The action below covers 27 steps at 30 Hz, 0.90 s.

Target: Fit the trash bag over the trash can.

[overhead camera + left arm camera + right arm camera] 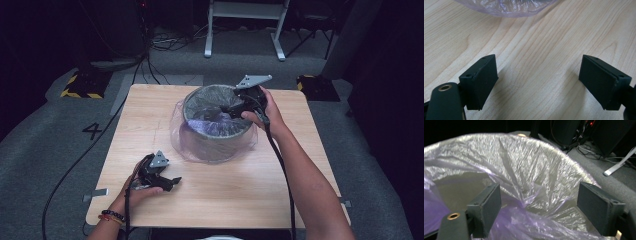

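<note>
A round grey bin (216, 146) stands at the far middle of the wooden table (150, 130), lined with a thin translucent purple plastic bag (200, 125) whose loose edge spills onto the tabletop. My right gripper (223, 111) reaches over the bin's right rim into its mouth. In the right gripper view, the right gripper (539, 195) has its jaws wide apart with crumpled bag (524, 170) film between and beyond them, not pinched. My left gripper (172, 182) rests at the table's front left, open. In the left gripper view, the left gripper (537, 68) has bare wood between its jaws, with the bag's edge (506, 6) ahead.
Beyond the table lie a yellow-and-black striped block (82, 86) at the left, another dark block (315, 86) at the right, and a white frame's legs (245, 30). A cable (75, 165) runs over the grey floor at the left. Metal brackets (95, 193) stick out from the table's sides.
</note>
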### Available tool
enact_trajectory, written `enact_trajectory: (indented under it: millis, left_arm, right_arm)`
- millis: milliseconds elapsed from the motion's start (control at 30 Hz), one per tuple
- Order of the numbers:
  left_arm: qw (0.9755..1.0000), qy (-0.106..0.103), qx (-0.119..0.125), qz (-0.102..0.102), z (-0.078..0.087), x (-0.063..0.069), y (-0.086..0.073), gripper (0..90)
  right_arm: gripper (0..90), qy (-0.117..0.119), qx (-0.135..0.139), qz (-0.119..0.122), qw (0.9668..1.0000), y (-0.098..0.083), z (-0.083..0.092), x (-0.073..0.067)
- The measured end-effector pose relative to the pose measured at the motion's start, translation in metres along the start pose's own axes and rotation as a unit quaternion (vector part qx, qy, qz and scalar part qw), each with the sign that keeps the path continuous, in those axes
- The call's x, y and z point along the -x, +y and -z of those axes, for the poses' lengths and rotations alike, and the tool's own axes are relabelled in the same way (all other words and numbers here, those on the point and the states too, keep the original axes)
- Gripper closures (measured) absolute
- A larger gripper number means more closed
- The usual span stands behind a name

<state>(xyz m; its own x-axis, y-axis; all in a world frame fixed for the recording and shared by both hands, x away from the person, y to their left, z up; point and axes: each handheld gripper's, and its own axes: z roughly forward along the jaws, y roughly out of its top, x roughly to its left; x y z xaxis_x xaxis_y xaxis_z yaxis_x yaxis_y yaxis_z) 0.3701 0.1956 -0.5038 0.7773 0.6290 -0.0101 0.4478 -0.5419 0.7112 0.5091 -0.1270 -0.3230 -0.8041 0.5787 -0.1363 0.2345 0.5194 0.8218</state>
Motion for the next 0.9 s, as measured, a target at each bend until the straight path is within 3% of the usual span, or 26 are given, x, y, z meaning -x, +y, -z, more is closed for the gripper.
enact_trajectory:
  millis: [100, 300, 467, 700, 900]
  left_arm:
    - [1.0000, 0.000, 0.000, 0.000, 0.000, 0.000, 0.000, 15.0]
    - [1.0000, 0.000, 0.000, 0.000, 0.000, 0.000, 0.000, 15.0]
    - [1.0000, 0.000, 0.000, 0.000, 0.000, 0.000, 0.000, 15.0]
    - [1.0000, 0.000, 0.000, 0.000, 0.000, 0.000, 0.000, 15.0]
    - [1.0000, 0.000, 0.001, 0.000, 0.000, 0.000, 0.000, 15.0]
  right_arm:
    - [19.6, 0.013, -0.014, 0.007, 0.9998, 0.000, -0.001, -0.001]
    - [20.4, 0.031, -0.052, 0.045, 0.9972, -0.002, -0.007, -0.008]
    - [21.8, 0.042, -0.072, 0.054, 0.9951, -0.002, -0.010, -0.008]
    - [21.8, 0.045, -0.114, 0.069, 0.9900, 0.001, -0.014, -0.011]
    - [22.1, 0.053, -0.158, 0.081, 0.9827, 0.004, -0.020, -0.012]
